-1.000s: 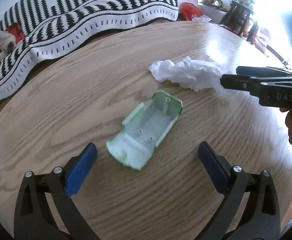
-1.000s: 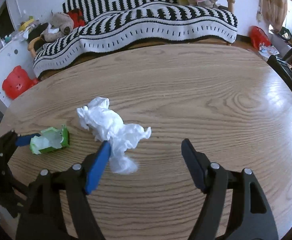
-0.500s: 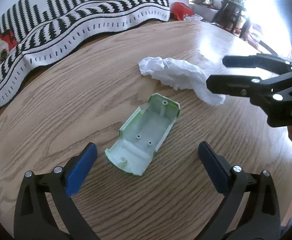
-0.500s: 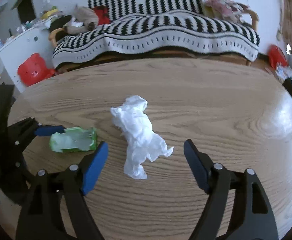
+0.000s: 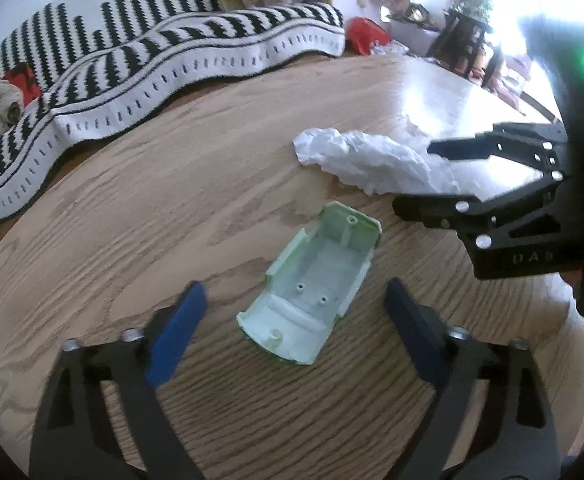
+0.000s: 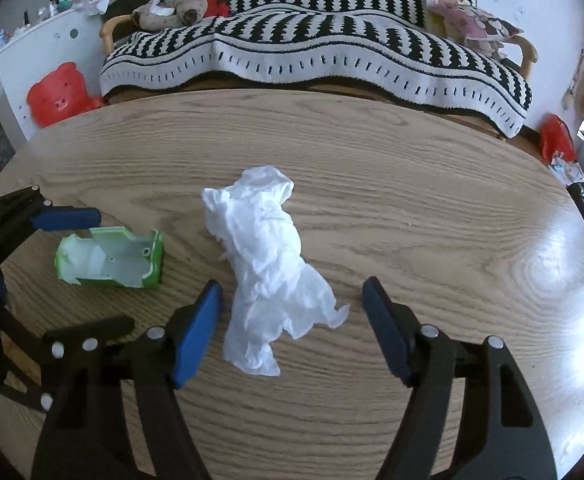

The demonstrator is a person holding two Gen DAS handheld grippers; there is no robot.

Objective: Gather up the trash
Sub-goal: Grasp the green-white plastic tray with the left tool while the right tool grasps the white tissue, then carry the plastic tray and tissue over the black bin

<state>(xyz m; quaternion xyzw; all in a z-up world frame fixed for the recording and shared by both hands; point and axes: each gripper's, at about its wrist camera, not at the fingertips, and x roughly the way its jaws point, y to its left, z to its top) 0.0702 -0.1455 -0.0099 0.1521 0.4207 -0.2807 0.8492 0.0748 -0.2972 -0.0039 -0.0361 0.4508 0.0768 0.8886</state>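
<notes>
**Both tongs closing over trash on desk**

Left tongs (image 5: 293,312) closing w/ green plastic shell (image 5: 311,286) between pads, not touching. Right tongs (image 6: 292,308) closing too, crumpled white tissue (image 6: 268,268) between pads, not pinched. Shell lies left of tissue, both mid wooden desk (image 6: 431,208); striped blanket (image 6: 315,52) at far edge.

White tissue (image 6: 268,264), green shell (image 5: 311,292), striped blanket (image 6: 311,52)

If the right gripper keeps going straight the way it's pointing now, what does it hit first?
Most likely the crumpled white tissue, which lies between the closing jaws of the right gripper, not yet pinched. Beneath it is the wooden table. Depth is hard to judge through the fisheye.
</notes>
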